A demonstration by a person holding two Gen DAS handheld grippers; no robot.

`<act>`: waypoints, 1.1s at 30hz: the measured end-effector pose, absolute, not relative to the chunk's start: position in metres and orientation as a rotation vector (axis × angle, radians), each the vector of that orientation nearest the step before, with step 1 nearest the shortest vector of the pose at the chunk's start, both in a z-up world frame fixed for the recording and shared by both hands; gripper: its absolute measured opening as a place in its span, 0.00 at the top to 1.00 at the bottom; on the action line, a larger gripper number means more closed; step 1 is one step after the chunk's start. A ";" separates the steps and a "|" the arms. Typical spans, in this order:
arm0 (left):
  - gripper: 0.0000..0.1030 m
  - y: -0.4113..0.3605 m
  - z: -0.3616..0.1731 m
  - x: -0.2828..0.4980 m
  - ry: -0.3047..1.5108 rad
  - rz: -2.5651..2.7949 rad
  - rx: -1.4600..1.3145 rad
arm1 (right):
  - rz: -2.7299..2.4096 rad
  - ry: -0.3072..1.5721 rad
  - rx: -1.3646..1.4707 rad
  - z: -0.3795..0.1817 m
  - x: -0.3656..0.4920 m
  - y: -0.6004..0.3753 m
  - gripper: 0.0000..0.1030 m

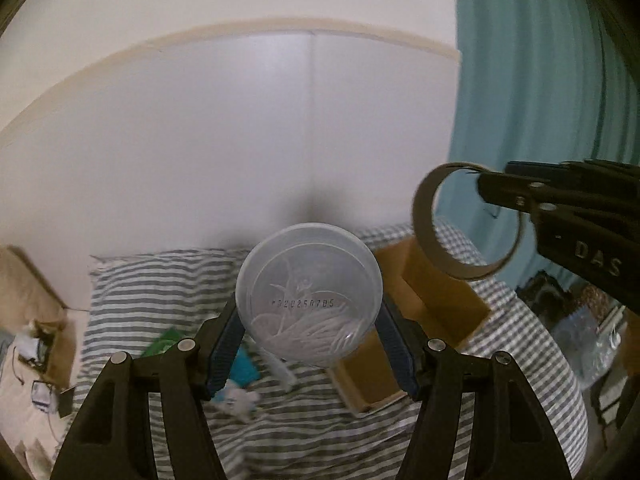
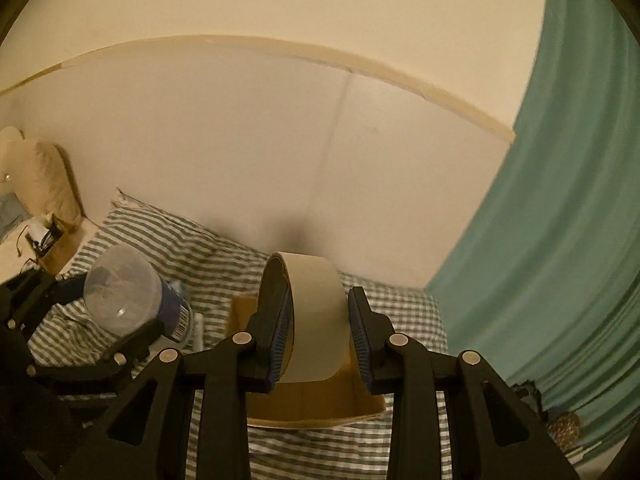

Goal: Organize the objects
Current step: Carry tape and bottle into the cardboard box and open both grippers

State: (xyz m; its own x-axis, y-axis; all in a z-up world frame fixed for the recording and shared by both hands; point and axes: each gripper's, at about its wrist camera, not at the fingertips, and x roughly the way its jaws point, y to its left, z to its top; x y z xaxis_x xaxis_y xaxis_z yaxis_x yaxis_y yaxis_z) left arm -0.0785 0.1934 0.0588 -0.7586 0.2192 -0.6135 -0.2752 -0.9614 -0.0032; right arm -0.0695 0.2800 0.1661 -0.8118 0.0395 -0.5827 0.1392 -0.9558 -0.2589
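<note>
My left gripper (image 1: 308, 308) is shut on a clear round plastic tub (image 1: 308, 292) with white swabs inside, its blue pads pressing both sides. The tub is lifted above the bed. In the right wrist view the same tub (image 2: 120, 292) shows a blue label, with the left gripper (image 2: 108, 312) around it at the lower left. My right gripper (image 2: 316, 284) is shut on a beige tape roll (image 2: 316, 320), gripped across its width. From the left wrist view the tape roll (image 1: 424, 224) hangs as a ring at the right gripper (image 1: 492, 192). An open cardboard box (image 2: 304, 400) lies on the bed below it.
Grey-striped bedding (image 1: 304, 432) and a striped pillow (image 1: 160, 280) cover the bed. The cardboard box (image 1: 440, 300) lies on it, with small green, blue and white items (image 1: 240, 372) beside it. A teal curtain (image 2: 560, 240) hangs at the right; a cluttered side table (image 1: 36, 360) stands left.
</note>
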 end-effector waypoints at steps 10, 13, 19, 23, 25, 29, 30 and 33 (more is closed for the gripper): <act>0.36 0.236 -0.005 -0.105 0.206 2.615 -1.097 | -2.840 0.309 1.217 0.082 -0.134 0.337 0.72; 0.36 0.239 -0.016 -0.112 0.211 2.602 -1.127 | -2.826 0.269 1.258 0.066 -0.144 0.348 0.72; 0.33 0.246 -0.022 -0.117 0.196 2.584 -1.171 | -2.811 0.198 1.306 0.053 -0.150 0.364 0.70; 0.13 0.244 -0.006 -0.112 0.201 2.634 -1.111 | -2.828 0.164 1.279 0.064 -0.145 0.367 0.43; 0.11 0.239 0.004 -0.107 0.204 2.649 -1.082 | -2.840 0.161 1.252 0.071 -0.139 0.363 0.41; 0.10 0.223 0.025 -0.097 0.220 2.680 -1.048 | -2.858 0.122 1.201 0.088 -0.122 0.353 0.39; 0.07 0.217 0.031 -0.092 0.221 2.690 -1.038 | -2.859 0.117 1.191 0.092 -0.118 0.350 0.39; 0.04 0.196 0.048 -0.082 0.215 2.720 -1.009 | -2.882 0.128 1.148 0.109 -0.096 0.339 0.36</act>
State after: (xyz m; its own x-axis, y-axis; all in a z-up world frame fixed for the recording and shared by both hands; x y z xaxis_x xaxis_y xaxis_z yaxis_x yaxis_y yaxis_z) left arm -0.0822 0.1962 0.0481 -0.7357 0.1650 -0.6569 -0.2661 -0.9623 0.0563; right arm -0.0958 0.3392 0.1094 -0.7258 -0.0040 -0.6879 0.0649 -0.9959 -0.0626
